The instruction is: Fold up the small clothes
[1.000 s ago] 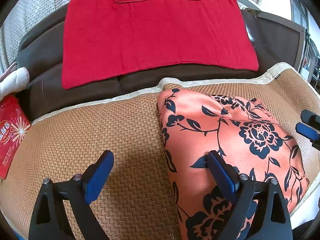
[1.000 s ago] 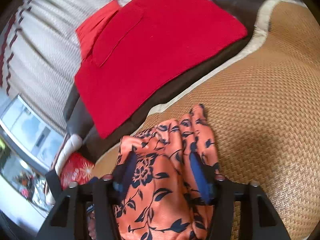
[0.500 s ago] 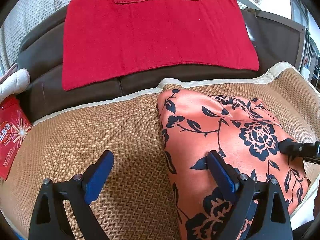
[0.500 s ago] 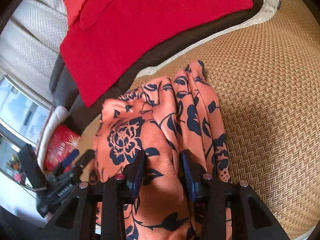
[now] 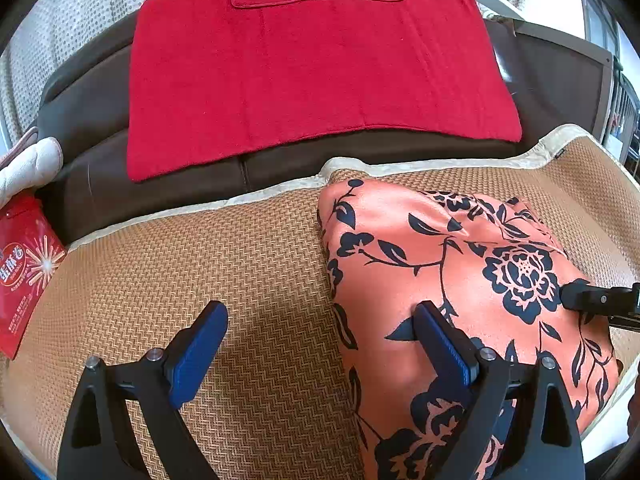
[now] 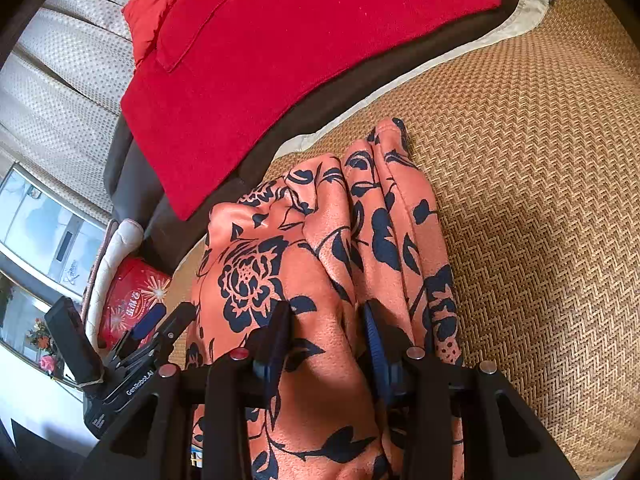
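Note:
An orange garment with a dark floral print (image 5: 440, 248) lies folded on the woven mat (image 5: 200, 260), bunched into ridges along its far side (image 6: 384, 208). My left gripper (image 5: 320, 312) is open and wide. Its right finger hovers over the garment's near left part and its left finger over bare mat. My right gripper (image 6: 326, 312) is shut on a raised fold of the garment, with cloth pinched between its blue pads. Its black tip (image 5: 592, 300) shows at the right edge of the left wrist view, on the big flower.
A red towel (image 5: 312, 64) is spread over the dark brown sofa back (image 5: 88, 120) behind the mat. A red printed packet (image 5: 24, 272) and a white padded item (image 5: 28, 164) lie at the left. Bare mat (image 6: 520, 160) stretches right of the garment.
My right gripper came down onto the garment and its jaws narrowed around a fold. Its tip moved in from the right edge of the left wrist view. The left gripper stayed still.

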A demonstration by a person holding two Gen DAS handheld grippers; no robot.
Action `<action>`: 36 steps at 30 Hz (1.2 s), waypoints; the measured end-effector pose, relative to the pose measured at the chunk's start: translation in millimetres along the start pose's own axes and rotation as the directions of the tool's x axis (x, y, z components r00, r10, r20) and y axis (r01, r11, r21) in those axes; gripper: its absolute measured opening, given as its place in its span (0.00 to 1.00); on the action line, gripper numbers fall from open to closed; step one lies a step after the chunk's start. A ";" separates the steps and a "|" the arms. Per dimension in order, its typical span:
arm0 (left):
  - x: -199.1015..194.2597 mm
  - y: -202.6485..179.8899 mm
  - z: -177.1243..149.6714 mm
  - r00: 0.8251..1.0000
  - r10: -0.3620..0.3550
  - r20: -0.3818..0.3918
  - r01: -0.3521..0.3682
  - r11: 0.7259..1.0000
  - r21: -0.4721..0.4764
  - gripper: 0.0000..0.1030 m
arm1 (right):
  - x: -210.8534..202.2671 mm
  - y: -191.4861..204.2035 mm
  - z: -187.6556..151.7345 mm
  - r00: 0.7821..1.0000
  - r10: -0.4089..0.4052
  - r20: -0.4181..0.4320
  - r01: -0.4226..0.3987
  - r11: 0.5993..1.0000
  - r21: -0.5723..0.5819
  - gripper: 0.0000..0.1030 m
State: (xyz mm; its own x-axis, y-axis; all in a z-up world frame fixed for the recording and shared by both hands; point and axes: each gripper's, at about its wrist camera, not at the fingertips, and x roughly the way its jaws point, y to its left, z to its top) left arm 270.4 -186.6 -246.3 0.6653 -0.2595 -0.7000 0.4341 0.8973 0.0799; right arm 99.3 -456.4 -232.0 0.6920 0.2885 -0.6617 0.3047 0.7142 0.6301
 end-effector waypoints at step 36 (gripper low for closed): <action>-1.6 -5.3 2.9 0.971 -0.229 -0.062 0.223 0.971 -0.082 0.92 | -53.8 -25.1 1.5 0.974 0.113 0.194 -0.134 0.986 0.098 0.73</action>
State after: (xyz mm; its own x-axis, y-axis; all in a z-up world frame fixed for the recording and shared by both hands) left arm 268.8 -191.9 -243.5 0.5094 -0.4353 -0.7423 0.5202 0.8429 -0.1374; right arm 55.4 -490.8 -211.6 0.8360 0.2380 -0.4945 0.2719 0.6031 0.7499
